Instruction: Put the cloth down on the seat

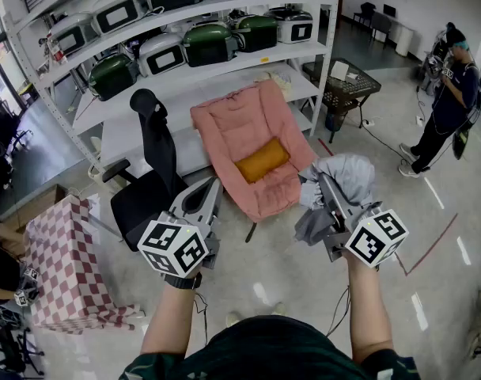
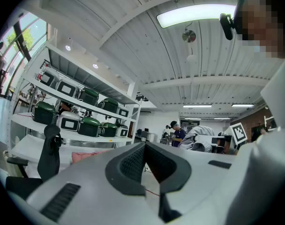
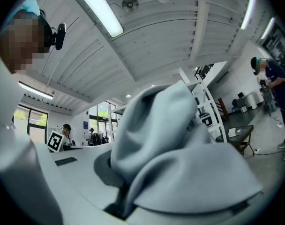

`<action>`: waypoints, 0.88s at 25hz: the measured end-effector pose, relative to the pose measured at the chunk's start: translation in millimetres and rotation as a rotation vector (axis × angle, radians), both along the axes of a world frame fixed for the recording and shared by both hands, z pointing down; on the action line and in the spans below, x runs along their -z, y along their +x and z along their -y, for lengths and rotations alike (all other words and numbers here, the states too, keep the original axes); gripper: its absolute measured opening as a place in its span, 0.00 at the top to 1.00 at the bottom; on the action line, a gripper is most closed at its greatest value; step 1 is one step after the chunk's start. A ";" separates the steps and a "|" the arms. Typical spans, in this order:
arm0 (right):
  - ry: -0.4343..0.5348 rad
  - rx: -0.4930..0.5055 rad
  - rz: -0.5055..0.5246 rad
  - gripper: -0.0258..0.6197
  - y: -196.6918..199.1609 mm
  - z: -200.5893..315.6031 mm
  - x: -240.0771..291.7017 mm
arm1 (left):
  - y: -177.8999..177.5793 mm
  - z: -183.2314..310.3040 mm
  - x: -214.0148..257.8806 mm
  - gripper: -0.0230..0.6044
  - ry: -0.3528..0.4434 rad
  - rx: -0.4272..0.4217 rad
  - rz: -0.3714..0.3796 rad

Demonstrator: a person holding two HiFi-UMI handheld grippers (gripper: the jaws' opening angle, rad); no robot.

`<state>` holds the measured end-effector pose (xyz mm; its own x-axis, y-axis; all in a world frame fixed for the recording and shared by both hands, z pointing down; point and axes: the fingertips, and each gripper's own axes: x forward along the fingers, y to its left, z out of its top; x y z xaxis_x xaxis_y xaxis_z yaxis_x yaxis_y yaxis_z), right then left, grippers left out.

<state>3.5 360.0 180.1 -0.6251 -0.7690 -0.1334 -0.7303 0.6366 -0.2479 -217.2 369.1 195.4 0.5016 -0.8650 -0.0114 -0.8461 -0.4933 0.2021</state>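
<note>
A pink padded seat (image 1: 248,125) with an orange cushion (image 1: 262,160) leans against the shelving, straight ahead in the head view. My right gripper (image 1: 324,180) is shut on a bunched grey cloth (image 1: 347,179), held in the air to the right of the seat's lower edge. In the right gripper view the cloth (image 3: 180,163) drapes over the jaws and hides them. My left gripper (image 1: 213,184) hovers left of the seat, shut with nothing between its pads (image 2: 133,161). The cloth (image 2: 201,134) also shows at the right of the left gripper view.
A black office chair (image 1: 153,172) stands just left of the seat. Behind is a white shelving rack (image 1: 217,74) with several cookers. A red-checked covered box (image 1: 58,252) sits at the left, a mesh table (image 1: 345,84) and a standing person (image 1: 450,93) at the right.
</note>
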 end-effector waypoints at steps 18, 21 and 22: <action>-0.007 0.042 0.033 0.90 30.6 1.4 -6.2 | 33.6 2.1 -9.2 0.96 -0.014 0.007 0.023; -0.006 0.036 0.042 0.90 44.9 4.1 -8.0 | 42.3 4.4 -12.6 0.96 -0.021 0.012 0.034; -0.006 0.033 0.044 0.90 50.9 4.8 -9.1 | 45.7 4.7 -13.7 0.96 -0.021 0.015 0.036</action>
